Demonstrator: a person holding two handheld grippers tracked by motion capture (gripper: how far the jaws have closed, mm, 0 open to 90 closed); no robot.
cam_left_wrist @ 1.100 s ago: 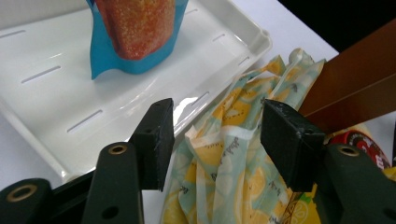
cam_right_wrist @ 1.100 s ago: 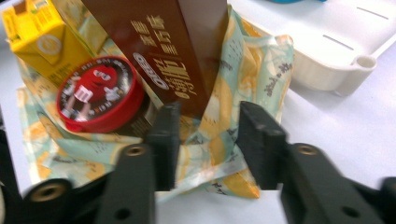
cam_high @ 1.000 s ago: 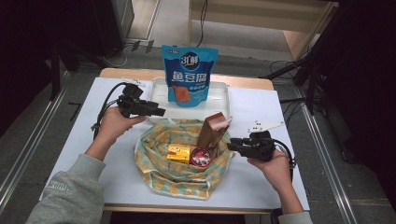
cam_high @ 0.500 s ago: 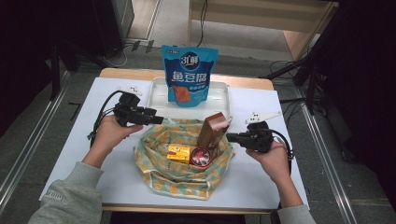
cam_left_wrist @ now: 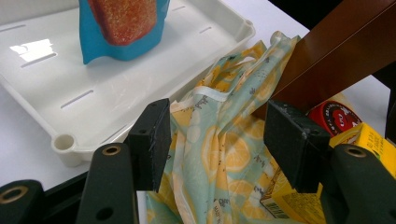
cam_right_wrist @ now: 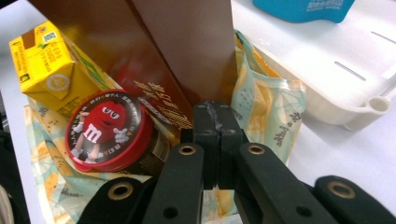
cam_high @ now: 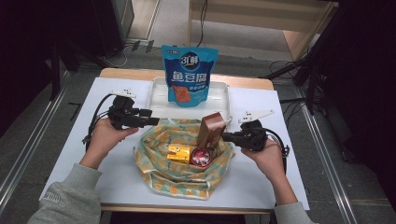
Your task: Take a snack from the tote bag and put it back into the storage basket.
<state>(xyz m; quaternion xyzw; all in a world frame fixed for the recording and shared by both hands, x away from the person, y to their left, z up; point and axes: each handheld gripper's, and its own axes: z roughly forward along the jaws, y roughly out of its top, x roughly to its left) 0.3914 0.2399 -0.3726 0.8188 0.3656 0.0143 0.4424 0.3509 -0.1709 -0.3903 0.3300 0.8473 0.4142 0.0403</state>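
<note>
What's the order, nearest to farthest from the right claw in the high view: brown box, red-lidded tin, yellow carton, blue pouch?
From the right claw:
1. brown box, right beside its tips, leaning in the bag.
2. red-lidded tin, just below-left of the box.
3. yellow carton, further left in the bag.
4. blue pouch, upright in the white tray at the far side.

I work in a lab or recording room, not a home: my tabletop (cam_high: 116, 186) has a white cover, black cables (cam_high: 280, 70) lie on the grey floor (cam_high: 28, 144) far behind, and metal rails (cam_high: 327, 154) run along both sides.
</note>
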